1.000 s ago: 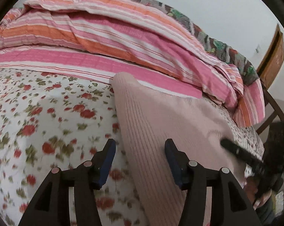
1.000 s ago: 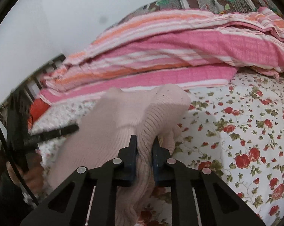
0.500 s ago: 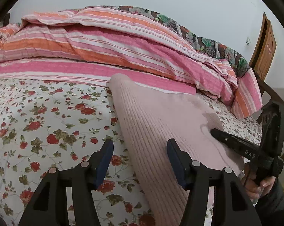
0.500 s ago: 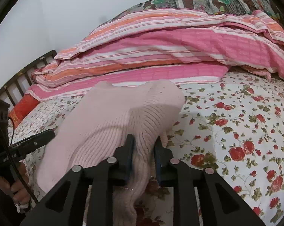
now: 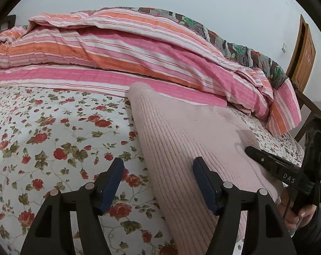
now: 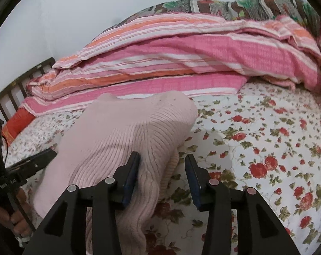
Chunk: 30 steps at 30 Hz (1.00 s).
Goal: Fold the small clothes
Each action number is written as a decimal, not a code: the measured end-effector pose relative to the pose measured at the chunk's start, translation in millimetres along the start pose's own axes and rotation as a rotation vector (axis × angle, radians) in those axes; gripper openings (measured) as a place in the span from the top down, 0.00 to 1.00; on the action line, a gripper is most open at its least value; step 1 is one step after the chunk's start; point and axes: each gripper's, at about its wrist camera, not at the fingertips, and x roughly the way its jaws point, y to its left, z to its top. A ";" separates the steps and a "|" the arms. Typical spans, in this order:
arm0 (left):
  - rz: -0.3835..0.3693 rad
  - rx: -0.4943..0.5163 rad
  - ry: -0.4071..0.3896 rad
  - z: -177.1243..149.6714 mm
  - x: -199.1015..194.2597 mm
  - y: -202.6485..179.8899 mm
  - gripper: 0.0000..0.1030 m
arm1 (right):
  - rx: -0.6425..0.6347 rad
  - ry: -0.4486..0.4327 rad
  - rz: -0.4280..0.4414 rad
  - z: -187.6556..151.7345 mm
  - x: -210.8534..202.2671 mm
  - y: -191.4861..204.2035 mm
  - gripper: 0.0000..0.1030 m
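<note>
A pale pink ribbed knit garment lies folded on the floral bed sheet. My left gripper hovers over its left edge. Its jaws are opening, with one finger over the sheet, the other over the knit, and neither pad pressing. In the right wrist view a thick fold of the pink garment sits between the opening jaws of my right gripper. The left pad still brushes the fabric while the right pad stands apart. Each view shows the other gripper, the right gripper and the left gripper, in a hand.
A pink and orange striped quilt is heaped along the back of the bed, with a dark patterned blanket on top. Dark bed rails stand at one end. A wooden door is beyond the bed.
The right gripper's jaws, shut on the fold of the pink garment a second ago, have parted and let it go. The left gripper's jaws have spread a little wider.
</note>
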 end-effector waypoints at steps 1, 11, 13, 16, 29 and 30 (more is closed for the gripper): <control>0.000 -0.002 -0.001 -0.2 0.1 0.5 0.35 | -0.003 -0.001 -0.001 0.1 0.1 0.1 0.58; 0.005 -0.001 -0.005 -1.0 -0.4 0.3 0.34 | 0.006 0.000 0.006 -0.3 0.4 -1.9 0.57; 0.004 0.001 -0.005 -0.9 -0.2 0.5 0.34 | 0.007 0.001 0.008 -0.4 0.4 -1.9 0.57; 0.004 0.001 -0.005 -1.0 -0.2 0.5 0.34 | 0.012 0.002 0.012 -0.8 0.2 -1.5 0.57; 0.009 0.002 -0.006 -1.1 -0.1 0.6 0.34 | 0.012 0.001 0.010 -0.8 0.4 -1.6 0.57; 0.009 0.002 -0.006 -1.0 -0.1 0.8 0.34 | 0.013 0.001 0.011 -0.7 0.5 -1.7 0.57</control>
